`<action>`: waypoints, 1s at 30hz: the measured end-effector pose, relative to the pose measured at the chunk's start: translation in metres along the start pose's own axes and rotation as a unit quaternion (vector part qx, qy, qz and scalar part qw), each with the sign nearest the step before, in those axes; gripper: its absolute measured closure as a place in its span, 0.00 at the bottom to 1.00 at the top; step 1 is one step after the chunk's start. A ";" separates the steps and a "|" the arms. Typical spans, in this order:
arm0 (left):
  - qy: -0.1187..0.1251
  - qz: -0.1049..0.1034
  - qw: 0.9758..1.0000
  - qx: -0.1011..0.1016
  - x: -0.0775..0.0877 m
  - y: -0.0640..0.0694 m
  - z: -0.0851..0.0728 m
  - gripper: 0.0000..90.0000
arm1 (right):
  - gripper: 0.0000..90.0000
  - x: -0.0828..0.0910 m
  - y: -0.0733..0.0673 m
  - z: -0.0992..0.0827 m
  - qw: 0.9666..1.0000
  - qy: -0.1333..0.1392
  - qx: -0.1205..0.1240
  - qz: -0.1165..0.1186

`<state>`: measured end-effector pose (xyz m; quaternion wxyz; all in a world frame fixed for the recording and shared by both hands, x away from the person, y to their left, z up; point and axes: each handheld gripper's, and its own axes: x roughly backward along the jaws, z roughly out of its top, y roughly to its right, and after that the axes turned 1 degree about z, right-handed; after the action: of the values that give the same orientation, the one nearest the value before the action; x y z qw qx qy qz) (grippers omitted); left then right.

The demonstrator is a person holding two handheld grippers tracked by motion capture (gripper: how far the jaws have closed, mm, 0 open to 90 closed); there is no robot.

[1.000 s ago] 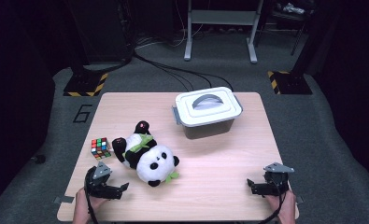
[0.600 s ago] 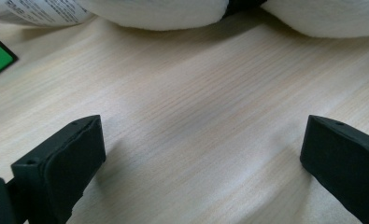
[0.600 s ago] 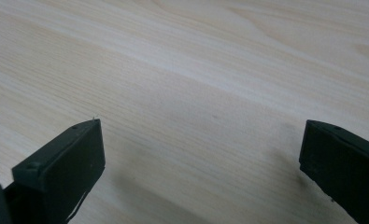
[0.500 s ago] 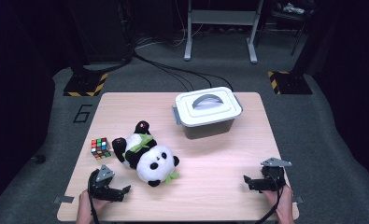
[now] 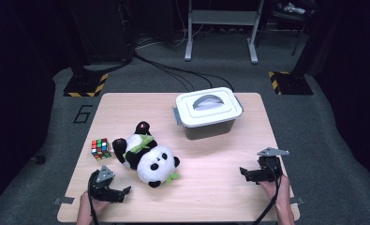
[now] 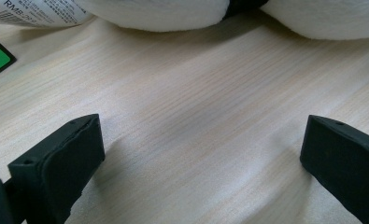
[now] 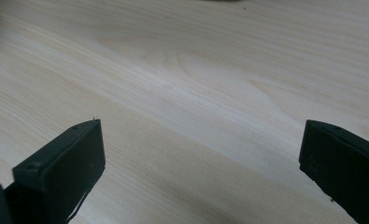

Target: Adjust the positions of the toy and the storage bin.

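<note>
High view: a pale wooden table (image 5: 220, 187) carries three things. A stuffed panda (image 5: 147, 157) lies on its back left of the table's centre, white body with black ears, arms and legs, a green ribbon across its chest and a green leaf at its chin; its head points toward five o'clock and its feet toward eleven. Just beside its feet, at nine o'clock from it, sits a multicoloured puzzle cube (image 5: 100, 148). At one o'clock from the panda, well apart, stands a grey lidded box (image 5: 208, 112) with a white lid and a grey handle on top.

The left gripper (image 5: 119, 193) rests near the table's near-left edge, at seven o'clock from the panda, held by a hand (image 5: 91, 208). The right gripper (image 5: 247, 174) rests near the near-right edge, held by the other hand (image 5: 278, 190).

In the left gripper view the two black jaws stand wide apart over bare wood, with white plush and a printed label at twelve o'clock and a green cube face at ten. In the right gripper view the jaws are likewise spread wide, with nothing between them but table.

Compared with a second ago, both grippers sit slightly nearer the person's edge; the panda, cube and box have not moved.
</note>
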<state>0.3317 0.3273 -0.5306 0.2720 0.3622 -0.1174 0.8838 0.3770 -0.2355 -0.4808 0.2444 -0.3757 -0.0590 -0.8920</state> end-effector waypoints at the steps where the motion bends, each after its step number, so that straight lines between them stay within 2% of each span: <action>1: 0.000 0.000 1.000 -0.001 0.000 0.000 0.000 0.00 | 0.00 0.001 0.000 0.003 1.000 0.001 0.002 0.003; 4: 0.000 0.000 1.000 -0.002 0.000 0.000 0.000 0.00 | 0.00 0.001 -0.002 0.011 1.000 0.001 0.013 0.003; 8: 0.000 0.000 1.000 -0.001 0.000 0.000 0.000 0.00 | 0.00 0.000 -0.002 0.023 1.000 0.003 0.012 0.009; 12: 0.000 0.000 1.000 -0.002 0.000 0.000 0.000 0.00 | 0.00 0.000 -0.002 0.036 1.000 0.003 0.018 0.014; 14: 0.000 0.000 1.000 -0.002 0.000 0.000 0.000 0.00 | 0.00 0.000 -0.002 0.043 0.999 0.005 0.029 0.013; 23: -0.003 -0.001 1.000 -0.006 0.001 -0.001 0.000 0.00 | 0.00 -0.006 -0.005 0.076 0.999 0.005 0.040 0.027; 26: 0.003 0.003 1.000 -0.003 -0.001 0.000 -0.001 0.00 | 0.00 -0.008 -0.005 0.084 0.998 0.006 0.048 0.026; 30: 0.004 0.003 1.000 -0.003 -0.001 0.000 -0.001 0.00 | 0.00 -0.009 -0.004 0.094 0.999 0.005 0.044 0.025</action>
<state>0.3315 0.3271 -0.5315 0.2710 0.3576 -0.1204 0.8855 0.4408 -0.2015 -0.4204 0.2832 -0.3618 -0.0874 -0.8839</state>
